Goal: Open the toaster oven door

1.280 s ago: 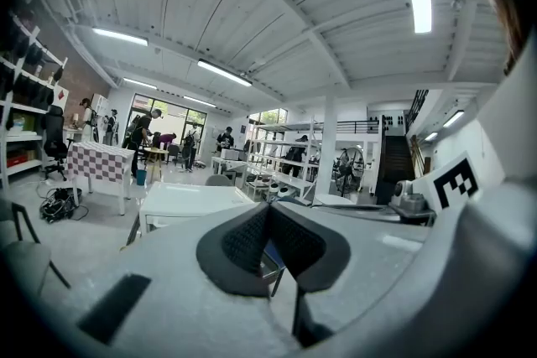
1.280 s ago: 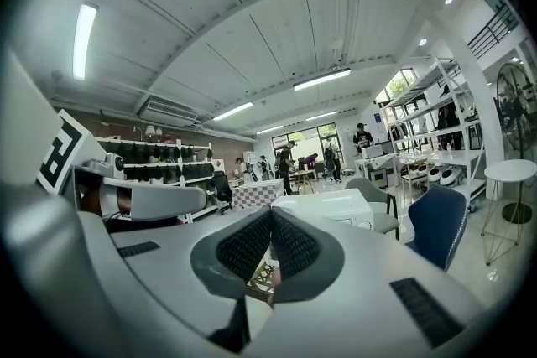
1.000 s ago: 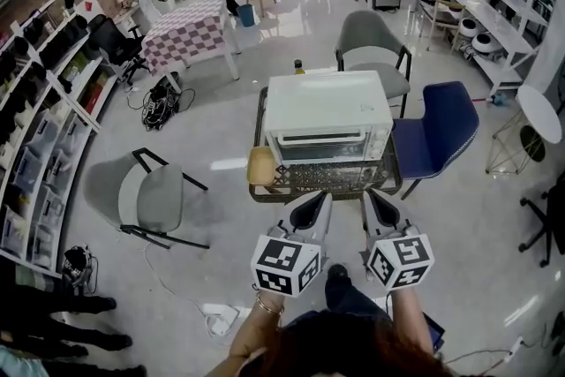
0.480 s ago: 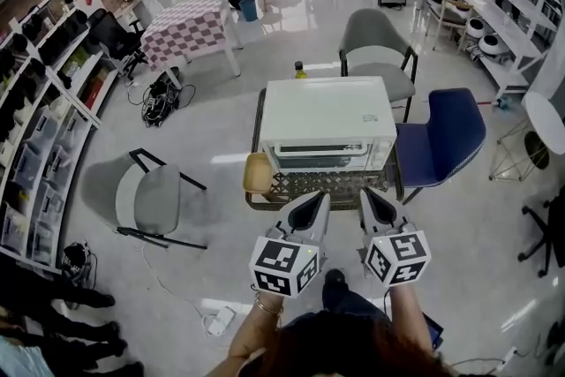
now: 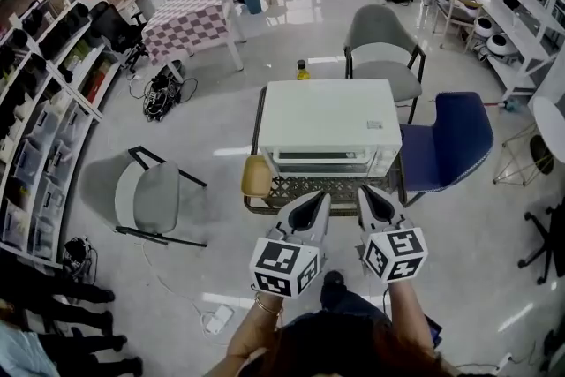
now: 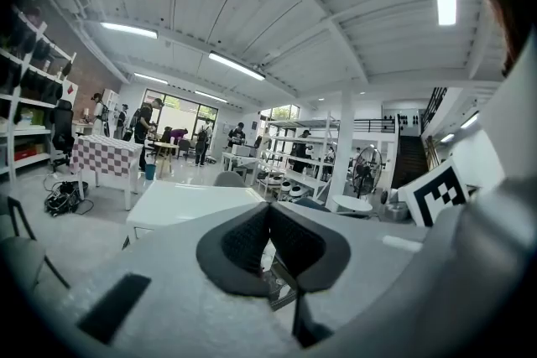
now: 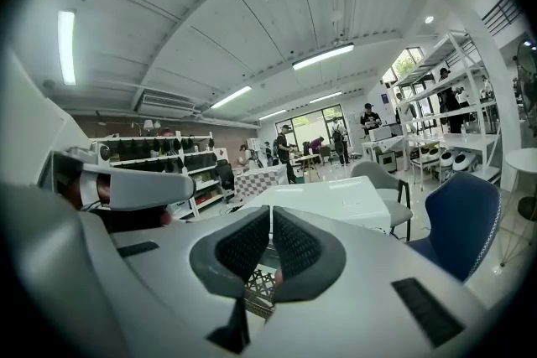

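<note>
Before the boxy white toaster oven [image 5: 328,124], left claw [image 5: 319,198] and right claw [image 5: 365,192], ribbed-padded, sit closed, empty.

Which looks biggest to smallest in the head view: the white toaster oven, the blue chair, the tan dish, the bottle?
1. white toaster oven
2. blue chair
3. tan dish
4. bottle, farther from the camera, so less sure

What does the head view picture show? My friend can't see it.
A white toaster oven, door closed, sits on a mesh table in a big workshop. Just in front of it a person holds a left claw and a right claw, both shut and empty. A blue chair stands beside it.
</note>
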`<state>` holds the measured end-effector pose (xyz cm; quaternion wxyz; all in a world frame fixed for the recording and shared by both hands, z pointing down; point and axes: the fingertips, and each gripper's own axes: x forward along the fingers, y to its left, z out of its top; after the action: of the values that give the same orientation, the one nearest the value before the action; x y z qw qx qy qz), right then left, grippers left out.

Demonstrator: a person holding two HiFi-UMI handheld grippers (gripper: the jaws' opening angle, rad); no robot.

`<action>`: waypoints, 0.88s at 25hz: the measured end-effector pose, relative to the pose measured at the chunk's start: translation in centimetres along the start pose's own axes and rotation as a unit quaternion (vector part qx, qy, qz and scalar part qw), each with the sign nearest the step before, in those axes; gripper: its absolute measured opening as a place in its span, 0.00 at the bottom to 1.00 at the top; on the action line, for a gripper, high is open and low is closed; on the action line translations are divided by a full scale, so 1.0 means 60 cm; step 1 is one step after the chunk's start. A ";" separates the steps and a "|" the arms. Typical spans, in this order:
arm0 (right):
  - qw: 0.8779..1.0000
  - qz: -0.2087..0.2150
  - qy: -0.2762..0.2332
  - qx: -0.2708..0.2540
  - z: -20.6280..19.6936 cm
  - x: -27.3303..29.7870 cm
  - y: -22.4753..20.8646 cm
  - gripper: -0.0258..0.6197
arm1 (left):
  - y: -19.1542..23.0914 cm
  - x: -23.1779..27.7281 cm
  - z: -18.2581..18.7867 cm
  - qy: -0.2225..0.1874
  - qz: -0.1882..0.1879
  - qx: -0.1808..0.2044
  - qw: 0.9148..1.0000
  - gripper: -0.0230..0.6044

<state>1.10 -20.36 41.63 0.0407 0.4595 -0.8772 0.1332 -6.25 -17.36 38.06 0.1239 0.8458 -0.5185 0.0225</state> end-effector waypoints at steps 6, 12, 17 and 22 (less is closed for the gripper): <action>1.000 -0.001 0.011 0.013 -0.013 0.035 -0.026 0.05 | 0.011 0.025 -0.003 0.002 0.003 -0.002 1.000 0.06; 0.999 -0.007 0.027 0.023 -0.032 0.063 -0.054 0.08 | 0.020 0.045 -0.005 0.007 0.006 -0.004 1.000 0.06; 0.998 -0.010 0.034 0.049 -0.049 0.082 -0.074 0.10 | 0.025 0.058 -0.011 0.010 0.006 -0.007 1.000 0.06; 0.996 -0.011 0.040 0.082 -0.065 0.099 -0.092 0.14 | 0.029 0.071 -0.016 0.016 0.007 -0.008 1.000 0.06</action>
<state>1.99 -27.03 47.63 0.0394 0.4650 -0.8560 0.2224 -5.71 -21.60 40.01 0.1389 0.8404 -0.5228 0.0323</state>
